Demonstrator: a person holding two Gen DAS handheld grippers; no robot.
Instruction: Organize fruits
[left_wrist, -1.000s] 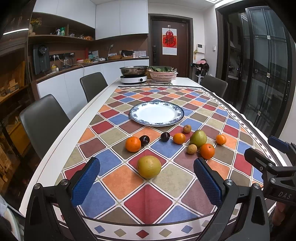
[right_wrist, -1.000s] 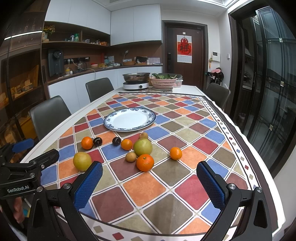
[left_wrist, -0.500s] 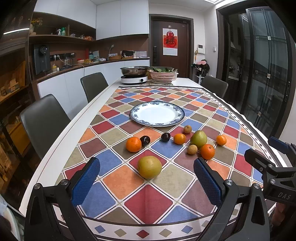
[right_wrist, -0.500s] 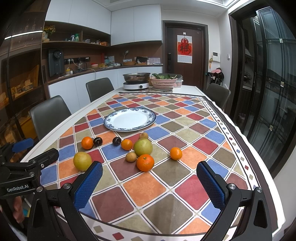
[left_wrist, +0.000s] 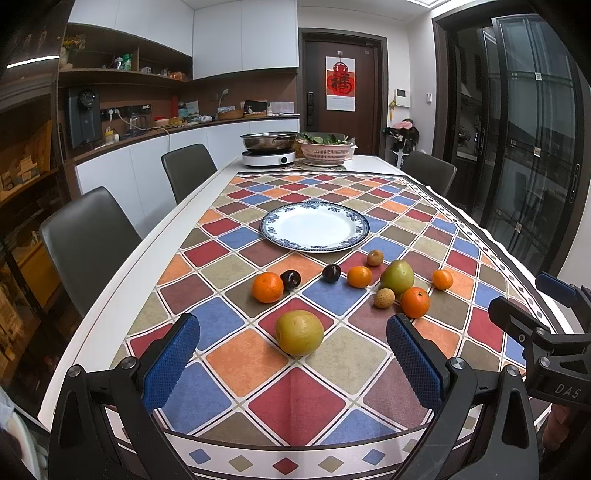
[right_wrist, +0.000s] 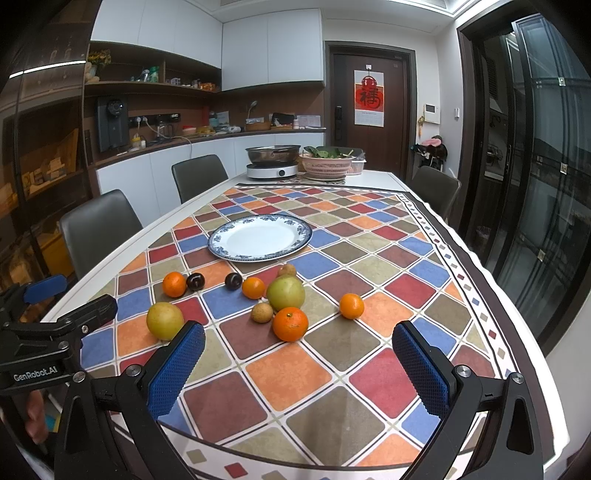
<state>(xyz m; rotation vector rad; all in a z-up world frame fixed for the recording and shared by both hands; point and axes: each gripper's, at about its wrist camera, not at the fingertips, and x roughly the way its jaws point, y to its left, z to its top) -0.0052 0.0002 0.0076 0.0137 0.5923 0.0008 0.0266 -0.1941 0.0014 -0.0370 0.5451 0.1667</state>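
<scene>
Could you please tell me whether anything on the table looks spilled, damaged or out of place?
Nothing is spilled or damaged. The only oddity: the plate is empty while the fruit lies loose on the tablecloth in front of it.

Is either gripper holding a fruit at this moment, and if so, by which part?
Nothing is held. The left gripper and right gripper both have open, empty jaws; the round yellow-green fruit lies untouched on the checkered tablecloth.

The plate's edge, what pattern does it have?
A blue floral band rings the white plate, clearest in the left wrist view.
</scene>
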